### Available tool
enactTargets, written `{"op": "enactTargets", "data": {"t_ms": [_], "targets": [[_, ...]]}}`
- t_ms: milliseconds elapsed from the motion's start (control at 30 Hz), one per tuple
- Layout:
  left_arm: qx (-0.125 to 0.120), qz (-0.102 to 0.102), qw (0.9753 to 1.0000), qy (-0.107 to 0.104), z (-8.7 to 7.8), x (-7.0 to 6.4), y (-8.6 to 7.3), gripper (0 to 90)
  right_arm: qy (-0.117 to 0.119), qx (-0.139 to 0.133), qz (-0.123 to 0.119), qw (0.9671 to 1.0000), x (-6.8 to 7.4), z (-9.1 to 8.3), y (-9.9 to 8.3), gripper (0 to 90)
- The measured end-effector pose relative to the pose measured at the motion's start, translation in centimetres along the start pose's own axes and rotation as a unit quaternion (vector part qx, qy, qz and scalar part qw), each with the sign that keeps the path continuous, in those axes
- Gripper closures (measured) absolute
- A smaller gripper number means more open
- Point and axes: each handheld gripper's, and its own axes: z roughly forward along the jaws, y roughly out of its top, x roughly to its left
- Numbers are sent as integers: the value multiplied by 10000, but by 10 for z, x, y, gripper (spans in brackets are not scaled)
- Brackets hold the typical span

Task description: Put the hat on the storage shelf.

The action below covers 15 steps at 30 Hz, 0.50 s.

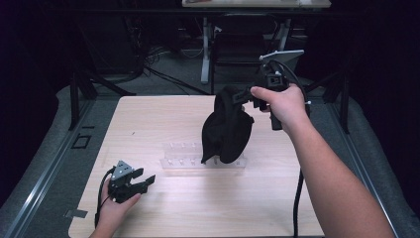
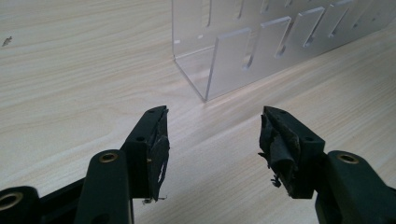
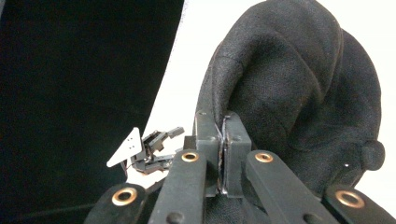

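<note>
Black cap (image 1: 226, 130): hangs above table centre, over the clear acrylic rack (image 1: 184, 162), pinched at its edge by the right gripper (image 1: 246, 94), jaws clenched on the fabric, at 1 o'clock. Left gripper (image 1: 143, 182): 8 o'clock, low over the wooden table (image 1: 148, 119), jaws spread apart, holding nothing, facing the rack.

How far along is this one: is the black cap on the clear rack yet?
Done: the right tool is shut on the black cap and holds it lifted above the clear rack. In hand: carrying it. Left: placing it; the left tool rests open on the table.
</note>
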Motion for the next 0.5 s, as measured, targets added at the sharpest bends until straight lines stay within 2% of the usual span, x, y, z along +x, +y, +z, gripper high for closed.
{"op": "enactTargets", "data": {"t_ms": [233,500], "targets": [[21,11,10000,2,0,-1,0,427,-36,42,-1,10000,-1,4,0,882],[8,35,10000,-1,1,-2,1,428,32,25,-48,10000,1,8,-2,881]]}}
